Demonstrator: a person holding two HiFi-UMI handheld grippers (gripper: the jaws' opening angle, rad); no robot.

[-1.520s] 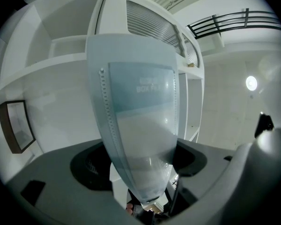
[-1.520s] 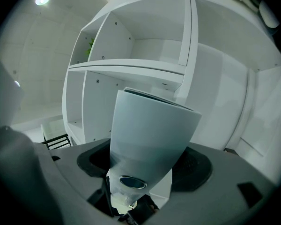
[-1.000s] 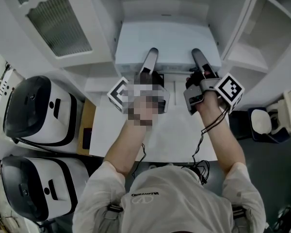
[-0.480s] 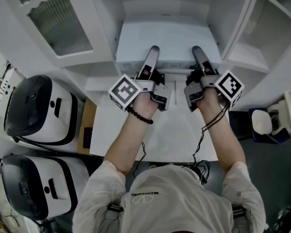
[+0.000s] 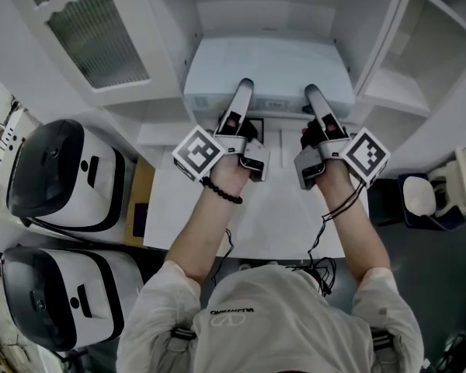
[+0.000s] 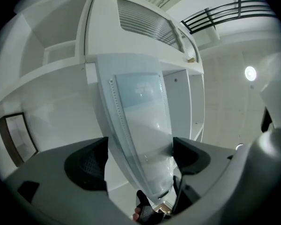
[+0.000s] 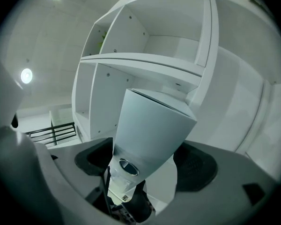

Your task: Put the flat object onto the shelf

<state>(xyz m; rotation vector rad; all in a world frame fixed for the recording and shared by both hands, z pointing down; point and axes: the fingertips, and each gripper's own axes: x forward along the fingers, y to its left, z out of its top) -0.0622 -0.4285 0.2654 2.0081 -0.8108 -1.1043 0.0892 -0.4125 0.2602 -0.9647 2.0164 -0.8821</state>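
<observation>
The flat object (image 5: 268, 64), a pale slab, lies broad face up on the shelf (image 5: 264, 15) in the middle compartment of the white cabinet (image 5: 348, 22). Its long axis runs left to right, parallel to the compartment's front edge, and 1 long side faces the person.

Both grippers are at that near side, above the far edge of the white worktop (image 5: 283, 216). The left gripper (image 5: 243, 92) has the slab's left part between its jaws, which are opening. In the left gripper view its dark pads (image 6: 86, 165) stand spread on either side of the slab and do not pinch it. The right gripper (image 5: 314, 95) is the same at the slab's right part: its jaws are opening, and its pads (image 7: 194, 165) stand clear of the slab between them.

The cabinet door (image 5: 93, 37), with ribbed glass, stands open at the upper left. 2 rounded white-and-black appliances (image 5: 54, 177) sit beyond the worktop's left edge.

Against half a second ago, both grippers have slid back slightly toward the person, while the slab lies where it was.
</observation>
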